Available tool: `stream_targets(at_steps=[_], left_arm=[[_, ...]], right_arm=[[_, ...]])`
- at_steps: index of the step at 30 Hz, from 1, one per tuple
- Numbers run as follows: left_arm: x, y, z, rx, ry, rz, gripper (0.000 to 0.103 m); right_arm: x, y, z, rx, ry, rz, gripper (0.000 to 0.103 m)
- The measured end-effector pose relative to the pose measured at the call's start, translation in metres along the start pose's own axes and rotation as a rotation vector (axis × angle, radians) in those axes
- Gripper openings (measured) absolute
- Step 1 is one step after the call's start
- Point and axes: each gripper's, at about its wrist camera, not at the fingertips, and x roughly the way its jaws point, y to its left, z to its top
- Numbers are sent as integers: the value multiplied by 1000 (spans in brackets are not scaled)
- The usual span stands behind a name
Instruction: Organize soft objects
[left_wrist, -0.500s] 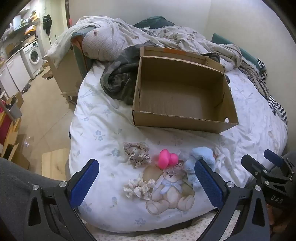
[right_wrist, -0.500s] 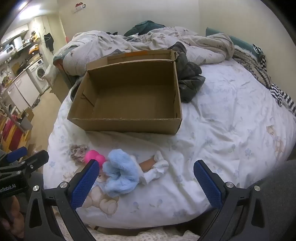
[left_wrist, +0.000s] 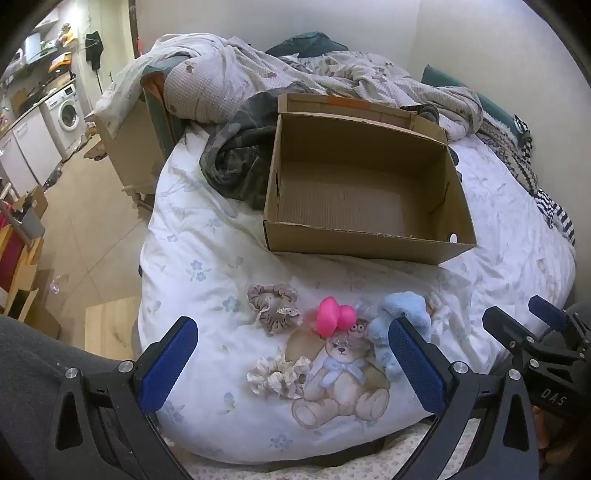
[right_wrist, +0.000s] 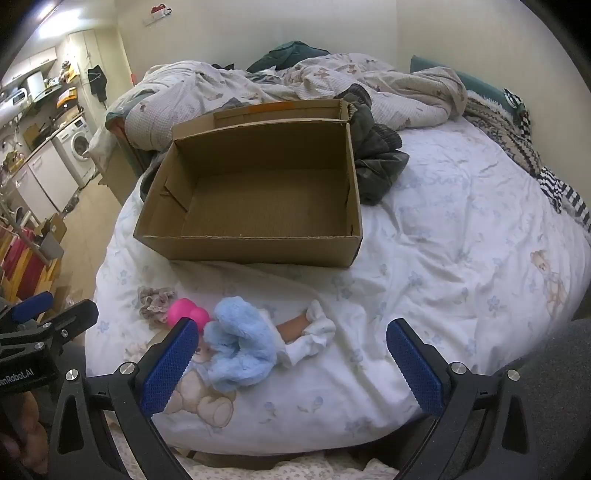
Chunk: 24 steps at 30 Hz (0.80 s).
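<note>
Both claws, left claw (left_wrist: 291, 363) and right claw (right_wrist: 293, 363), hang wide and empty, barely shifted from half a second ago; soft toys (right_wrist: 240, 347) lie before the empty cardboard box (left_wrist: 364, 243), nothing sorted yet.

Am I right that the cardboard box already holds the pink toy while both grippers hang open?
Not quite: the cardboard box is empty. The pink toy lies on the bed in front of it, as the left wrist view shows. Both grippers, left and right, are open.
</note>
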Motion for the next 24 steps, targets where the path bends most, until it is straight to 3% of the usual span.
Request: stream_targets(at_steps=[24], left_arm=[[2,-4,-7,23,-5,12,103]], right_arm=[[0,-1,1,1,2,4,103]])
